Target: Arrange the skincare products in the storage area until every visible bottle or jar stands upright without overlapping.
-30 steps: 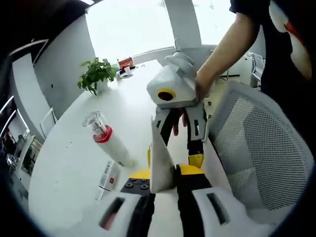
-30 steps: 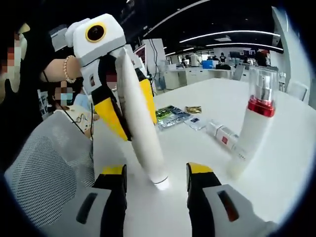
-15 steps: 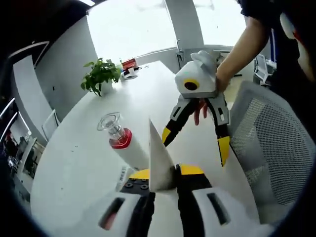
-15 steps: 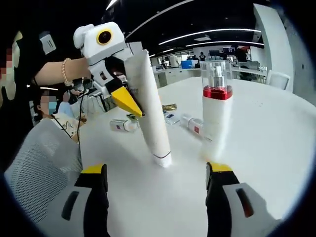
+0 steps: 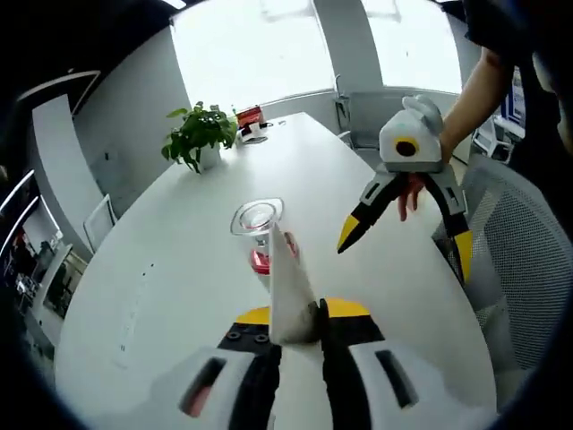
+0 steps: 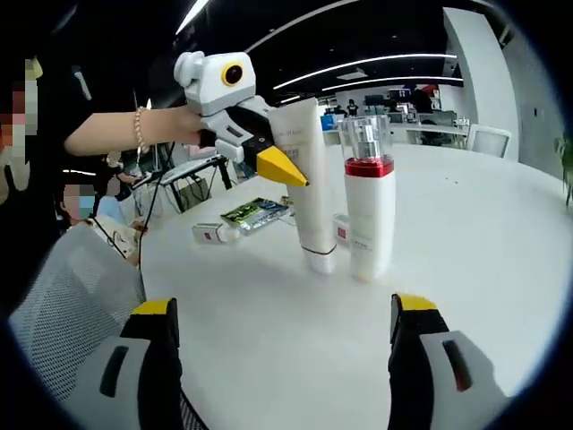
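Left gripper view has my left gripper (image 5: 295, 313) at bottom centre, jaws clamped on the white tube (image 5: 288, 291), whose cap end rests on the white table (image 5: 161, 278). Just behind it stands the pump bottle (image 5: 258, 224) with its red collar. A potted plant (image 5: 199, 134) sits upper left before bright windows; a mesh chair (image 5: 528, 260) fills the right edge. In the right gripper view my right gripper (image 6: 282, 318) is spread wide, holding nothing. Tube and bottle stand just beside each other at centre, small packets (image 6: 246, 219) left of them, under dark office ceiling lights.
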`<state>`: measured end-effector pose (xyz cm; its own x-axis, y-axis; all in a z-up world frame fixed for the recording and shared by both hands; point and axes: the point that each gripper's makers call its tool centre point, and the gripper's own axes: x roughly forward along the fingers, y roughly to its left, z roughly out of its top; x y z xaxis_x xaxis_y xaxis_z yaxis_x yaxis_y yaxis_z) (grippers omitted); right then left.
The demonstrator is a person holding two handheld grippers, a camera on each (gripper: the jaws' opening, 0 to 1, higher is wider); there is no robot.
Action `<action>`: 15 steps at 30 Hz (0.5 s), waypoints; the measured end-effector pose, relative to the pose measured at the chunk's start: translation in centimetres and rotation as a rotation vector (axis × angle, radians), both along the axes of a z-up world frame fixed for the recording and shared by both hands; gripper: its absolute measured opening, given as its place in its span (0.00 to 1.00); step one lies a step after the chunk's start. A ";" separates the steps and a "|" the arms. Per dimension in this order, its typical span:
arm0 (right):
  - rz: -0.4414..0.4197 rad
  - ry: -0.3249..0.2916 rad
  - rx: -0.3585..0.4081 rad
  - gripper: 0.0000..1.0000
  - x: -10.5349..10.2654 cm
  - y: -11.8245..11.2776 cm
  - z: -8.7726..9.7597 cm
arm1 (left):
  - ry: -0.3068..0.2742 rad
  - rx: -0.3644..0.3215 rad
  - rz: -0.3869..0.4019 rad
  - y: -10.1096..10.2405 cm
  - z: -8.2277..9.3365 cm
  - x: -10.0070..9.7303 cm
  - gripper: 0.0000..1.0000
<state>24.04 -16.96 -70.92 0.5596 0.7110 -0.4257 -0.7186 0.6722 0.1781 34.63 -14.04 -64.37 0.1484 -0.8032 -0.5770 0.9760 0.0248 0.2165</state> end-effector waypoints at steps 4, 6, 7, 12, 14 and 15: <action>-0.004 0.005 0.007 0.98 0.0 0.2 0.0 | 0.001 -0.007 0.003 -0.3 0.0 0.6 0.21; -0.006 0.006 0.011 0.97 0.0 0.4 0.1 | 0.000 -0.008 0.000 -0.4 -0.1 0.8 0.21; -0.006 0.005 0.011 0.97 0.0 0.5 0.1 | 0.000 -0.009 -0.001 -0.5 -0.1 0.9 0.21; -0.005 0.003 0.013 0.97 0.0 0.7 0.3 | 0.000 -0.009 -0.008 -0.6 -0.1 1.0 0.21; -0.004 0.005 0.013 0.97 0.0 0.7 0.2 | -0.002 -0.008 -0.011 -0.7 -0.1 1.0 0.21; -0.004 0.005 0.010 0.97 0.0 0.7 0.3 | -0.002 -0.008 -0.012 -0.7 -0.1 1.1 0.21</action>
